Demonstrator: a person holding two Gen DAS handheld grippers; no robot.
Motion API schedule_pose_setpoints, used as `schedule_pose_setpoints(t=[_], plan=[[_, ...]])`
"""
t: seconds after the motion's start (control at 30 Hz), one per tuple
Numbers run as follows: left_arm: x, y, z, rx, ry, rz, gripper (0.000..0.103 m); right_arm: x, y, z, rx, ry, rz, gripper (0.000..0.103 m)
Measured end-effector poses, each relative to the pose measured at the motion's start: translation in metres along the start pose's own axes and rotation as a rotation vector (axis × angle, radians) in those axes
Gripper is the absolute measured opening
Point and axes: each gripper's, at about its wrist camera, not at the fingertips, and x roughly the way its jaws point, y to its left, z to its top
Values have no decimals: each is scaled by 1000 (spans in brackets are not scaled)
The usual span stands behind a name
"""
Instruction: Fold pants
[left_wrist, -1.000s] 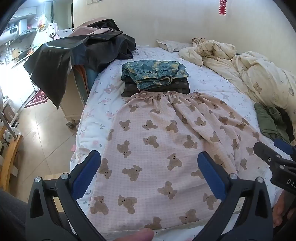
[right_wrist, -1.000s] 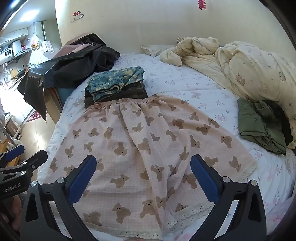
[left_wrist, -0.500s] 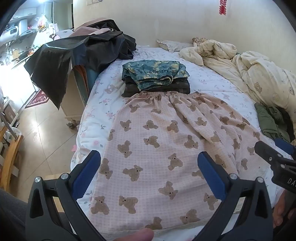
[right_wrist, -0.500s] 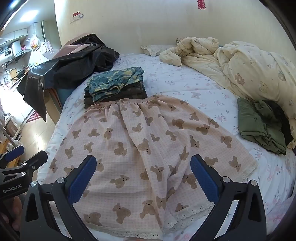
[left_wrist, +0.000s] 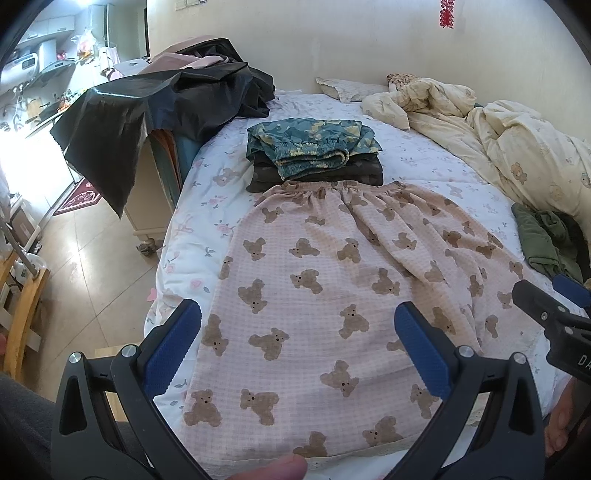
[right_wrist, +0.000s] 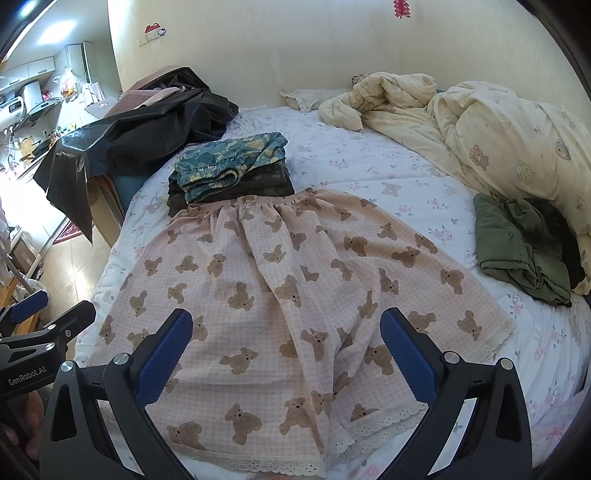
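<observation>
Pink pants with brown bears (left_wrist: 332, 280) lie spread flat on the bed, waistband far, lace hems near; they also show in the right wrist view (right_wrist: 280, 288). My left gripper (left_wrist: 297, 332) hovers open and empty over the near left leg. My right gripper (right_wrist: 286, 336) hovers open and empty over the near middle, by the leg split. Each gripper shows at the edge of the other's view: the right one (left_wrist: 554, 325), the left one (right_wrist: 40, 325).
A stack of folded clothes (left_wrist: 314, 155) touches the waistband's far side. A crumpled green garment (right_wrist: 524, 243) lies right of the pants. A cream duvet (right_wrist: 480, 129) fills the far right. Black cloth (left_wrist: 155, 110) covers furniture left of the bed (left_wrist: 192, 236); floor lies beyond.
</observation>
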Motion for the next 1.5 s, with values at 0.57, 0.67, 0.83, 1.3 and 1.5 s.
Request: schedule_pose_setpoints(t=[0.57,0.67,0.83,1.3,1.5], plan=[[0,-3,1,2,2,1,103,1,0,-1,2,1,2,103],[0,-3,0,2,2,2,103,1,0,-1,2,2,3,103],[-3,-3,-1,0,0,8,103,2,0,-1,2,3,4,103],[-3,-3,0,0,0,8,103,1,2,-1,5,4,8,103],[-3,-3,0,0,0,8,103,1,2,-1,5,5,8,103]])
